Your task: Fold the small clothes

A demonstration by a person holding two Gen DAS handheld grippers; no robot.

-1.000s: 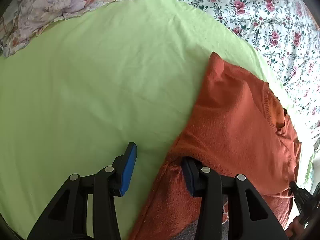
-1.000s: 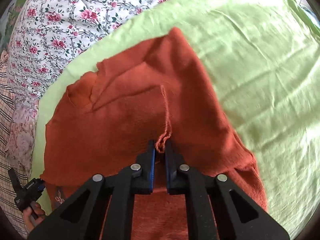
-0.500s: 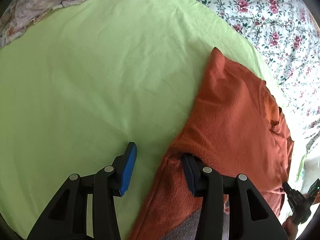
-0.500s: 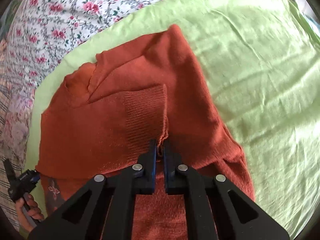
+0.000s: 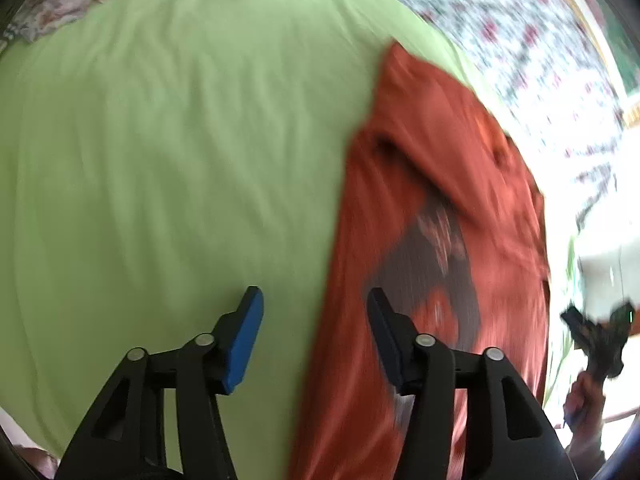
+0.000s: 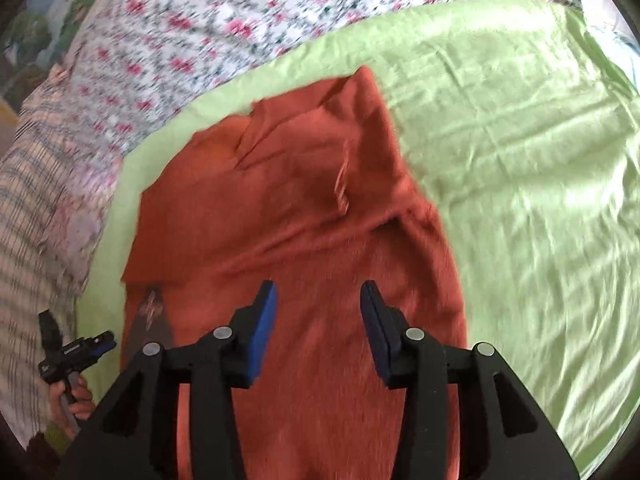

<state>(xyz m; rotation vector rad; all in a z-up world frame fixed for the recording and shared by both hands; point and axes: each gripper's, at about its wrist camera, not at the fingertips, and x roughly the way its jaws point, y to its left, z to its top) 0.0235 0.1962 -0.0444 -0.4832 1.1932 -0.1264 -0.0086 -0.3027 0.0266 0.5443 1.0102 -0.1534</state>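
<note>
Orange sweater (image 6: 304, 248) is seen lying on the green sheet (image 6: 520, 160), sleeve folded inward toward 12 o'clock. Both tongs have just been opening: right gripper (image 6: 318, 320) parted, nothing pinched; left gripper (image 5: 314, 332) parted over the hem edge. Released folds could be dragged loose if a pad is snagged in the knit.
</note>
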